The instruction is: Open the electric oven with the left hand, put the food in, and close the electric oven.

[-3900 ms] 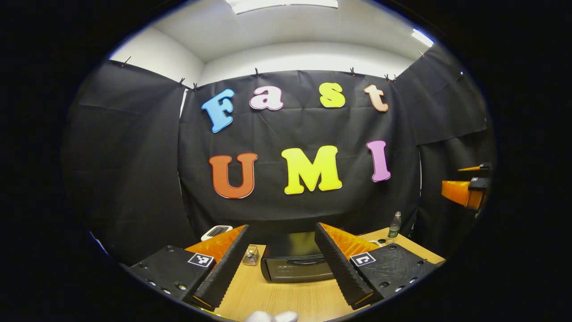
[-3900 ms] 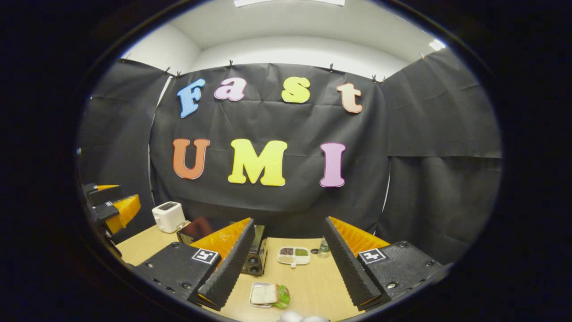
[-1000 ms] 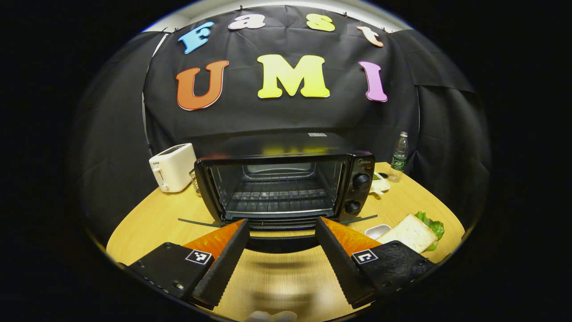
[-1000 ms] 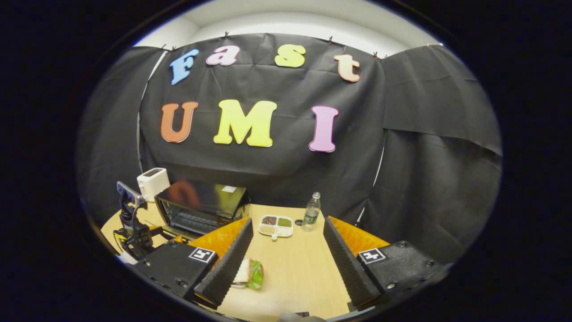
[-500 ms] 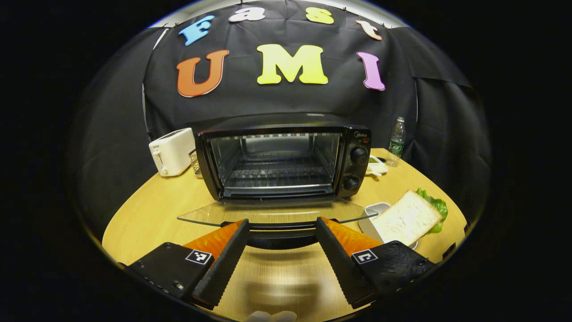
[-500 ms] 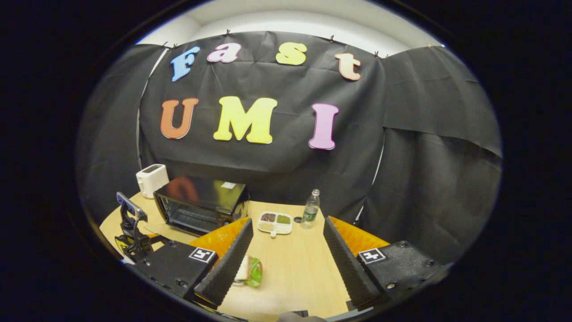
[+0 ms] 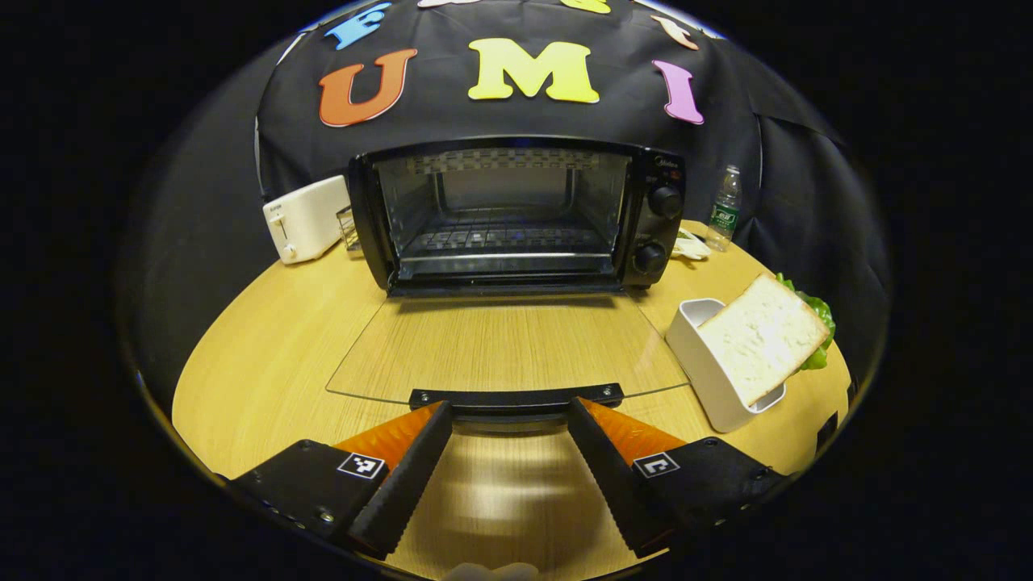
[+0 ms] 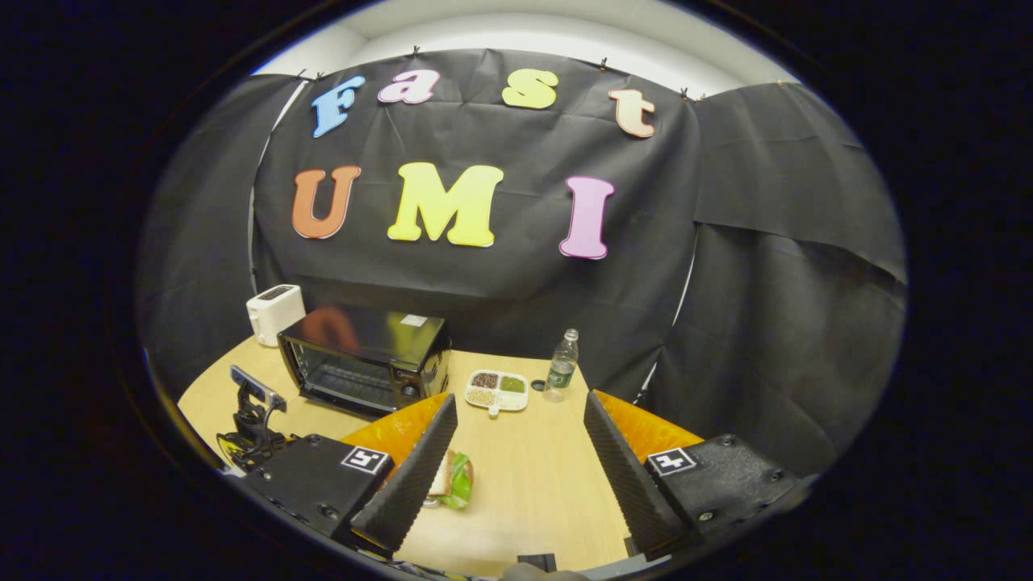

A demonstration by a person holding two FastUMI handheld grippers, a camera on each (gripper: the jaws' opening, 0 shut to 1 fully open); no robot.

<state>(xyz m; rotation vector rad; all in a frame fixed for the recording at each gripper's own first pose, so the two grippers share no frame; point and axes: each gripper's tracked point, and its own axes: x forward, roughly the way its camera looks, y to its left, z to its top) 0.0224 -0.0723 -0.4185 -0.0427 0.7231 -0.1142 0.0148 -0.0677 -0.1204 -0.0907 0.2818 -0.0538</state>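
Change: since half a second ago the oven door [image 7: 507,347] has swung further down, and I now see it lying flat over the table [image 7: 266,339], hinged at the oven's base.
Left gripper [image 7: 508,415]: its fingers are spread apart on either side of the door handle [image 7: 516,398]. The tips sit just below the handle's ends. I cannot tell whether they touch it.
Right gripper [image 8: 520,411]: held above the table with its fingers wide apart and nothing between them.
Food: in the left gripper view, a slice of white bread [image 7: 759,335] with green lettuce [image 7: 815,311] behind it leans in a white tray [image 7: 706,367], on the table just right of the open door.
Food, right gripper view: the same sandwich shows beside that gripper's left finger, partly hidden by it.
Oven [image 7: 516,214]: black, standing at the middle of the table. Its mouth is open and a wire rack [image 7: 504,240] shows inside. Two round knobs [image 7: 666,202] sit one above the other on its right panel.
Toaster [image 7: 305,218]: white, just left of the oven.
Far right: a clear bottle [image 7: 725,208] with a green label stands near the cloth wall.
Snack dish [image 8: 496,390]: white, divided, between the oven and the bottle in the right gripper view.
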